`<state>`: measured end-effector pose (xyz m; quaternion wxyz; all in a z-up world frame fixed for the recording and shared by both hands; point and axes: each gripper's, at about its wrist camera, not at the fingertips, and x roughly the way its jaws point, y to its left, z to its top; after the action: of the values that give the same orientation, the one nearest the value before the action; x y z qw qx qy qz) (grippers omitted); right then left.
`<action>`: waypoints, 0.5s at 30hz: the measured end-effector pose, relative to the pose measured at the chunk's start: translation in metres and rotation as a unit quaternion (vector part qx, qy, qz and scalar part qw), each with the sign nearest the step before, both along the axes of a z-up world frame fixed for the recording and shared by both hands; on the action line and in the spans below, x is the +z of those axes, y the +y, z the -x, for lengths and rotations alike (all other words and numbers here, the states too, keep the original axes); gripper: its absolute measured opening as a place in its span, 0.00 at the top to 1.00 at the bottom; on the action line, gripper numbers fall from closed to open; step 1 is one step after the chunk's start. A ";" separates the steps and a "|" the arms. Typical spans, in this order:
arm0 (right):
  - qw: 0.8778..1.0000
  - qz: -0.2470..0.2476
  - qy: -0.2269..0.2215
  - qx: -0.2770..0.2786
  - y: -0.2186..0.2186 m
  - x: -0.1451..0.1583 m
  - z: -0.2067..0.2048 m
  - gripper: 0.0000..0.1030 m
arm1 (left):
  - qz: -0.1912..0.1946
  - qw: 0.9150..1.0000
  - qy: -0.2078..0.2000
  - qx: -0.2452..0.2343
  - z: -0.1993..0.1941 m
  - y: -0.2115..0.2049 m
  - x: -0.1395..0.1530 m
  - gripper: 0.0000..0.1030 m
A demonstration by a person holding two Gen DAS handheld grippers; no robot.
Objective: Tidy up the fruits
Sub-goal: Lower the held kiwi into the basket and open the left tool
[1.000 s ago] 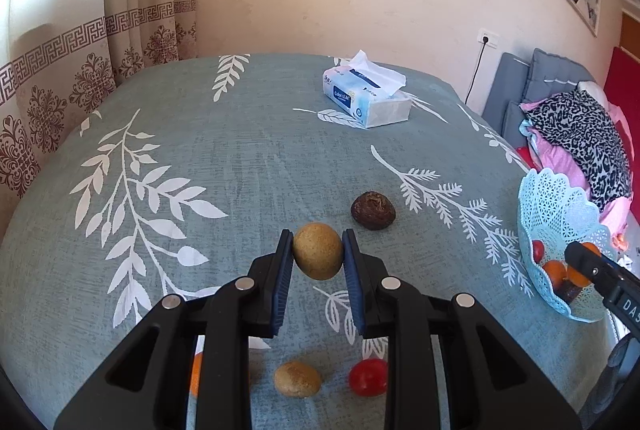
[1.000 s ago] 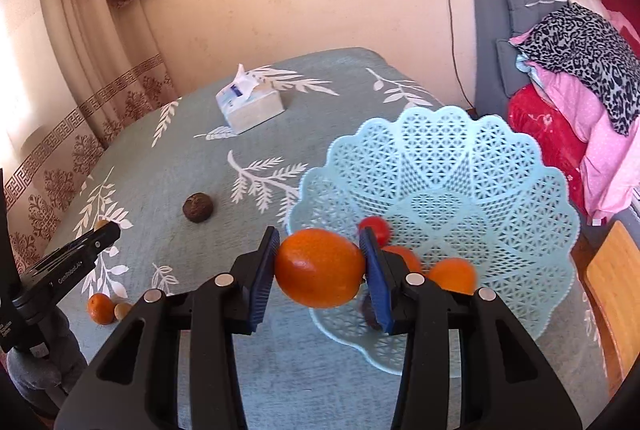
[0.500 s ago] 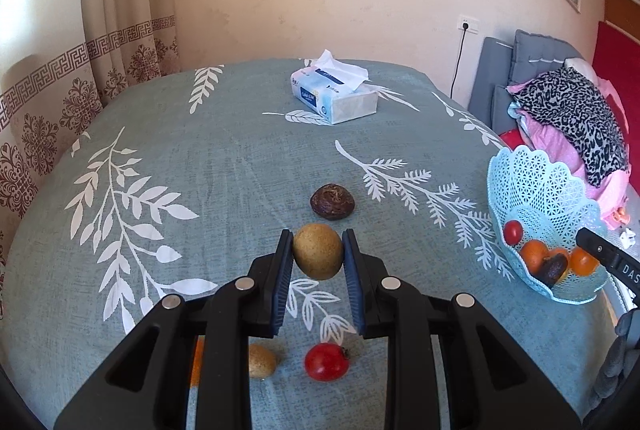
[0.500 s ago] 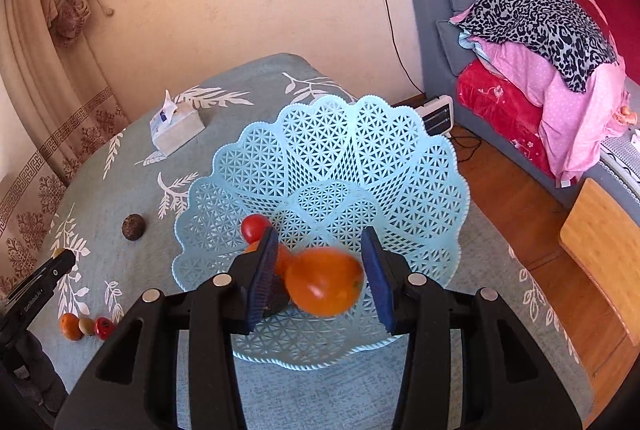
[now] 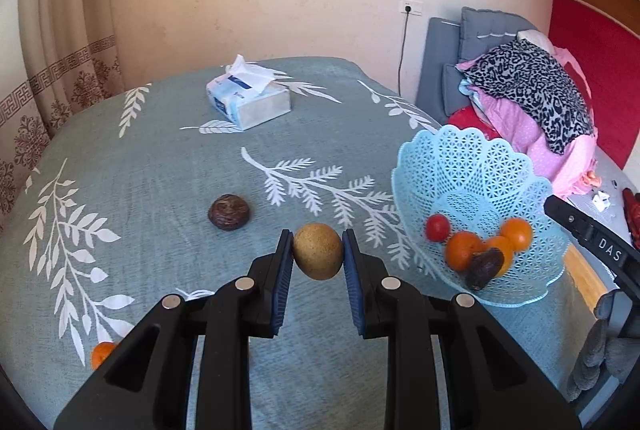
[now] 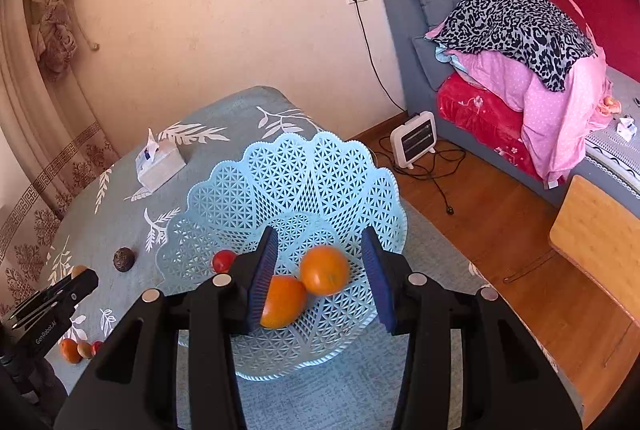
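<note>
One brown-yellow fruit (image 5: pixel 318 250) sat pinched tight between my left tongs (image 5: pixel 317 258), held up off the counter (image 5: pixel 160 169). The blue basket (image 5: pixel 476 165) lay to the right of those tongs and a bit ahead, with nothing between the fruit and its near rim. That was the way I judged the fruit had to go next: across to the right, then over the rim.

My right tongs (image 6: pixel 322 270) hung right over the basket, much nearer to it than my left ones. Their pads were spread apart and touched nothing. An orange (image 6: pixel 324 270) showed between them, but it looked free of both pads, blurred, down among the fruit in the bowl beside another orange (image 6: pixel 282 302). I thought my right hand might be in the way, so it should leave before the left one came over.

A dark wrinkly fruit (image 5: pixel 229 211) lay on the counter, to the left of my left tongs.
</note>
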<state>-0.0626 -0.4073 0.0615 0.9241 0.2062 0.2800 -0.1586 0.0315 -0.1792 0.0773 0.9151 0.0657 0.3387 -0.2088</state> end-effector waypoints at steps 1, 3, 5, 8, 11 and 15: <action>1.000 0.002 -0.001 0.000 0.000 0.000 0.000 0.56 | 0.002 1.000 0.002 -0.010 0.000 -0.006 -0.001 0.76; 1.000 0.003 -0.002 0.002 0.001 0.000 0.000 0.56 | 0.008 0.999 0.008 -0.032 0.000 -0.019 -0.002 0.76; 1.000 0.001 -0.001 0.004 0.001 0.000 -0.001 0.56 | 0.013 0.999 0.014 -0.048 -0.002 -0.029 -0.004 0.76; 1.000 -0.002 -0.001 0.004 0.000 -0.002 -0.001 0.56 | 0.016 0.997 0.021 -0.068 -0.003 -0.045 -0.008 0.76; 1.000 -0.004 -0.002 0.003 -0.002 -0.002 0.000 0.56 | 0.019 0.996 0.028 -0.083 -0.004 -0.057 -0.011 0.76; 1.000 -0.007 -0.001 0.001 -0.003 -0.004 0.000 0.56 | 0.019 0.994 0.034 -0.105 -0.004 -0.072 -0.016 0.75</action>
<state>-0.0624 -0.4107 0.0573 0.9230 0.2122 0.2807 -0.1556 0.0350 -0.2509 0.0611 0.8773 0.0762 0.3565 -0.3122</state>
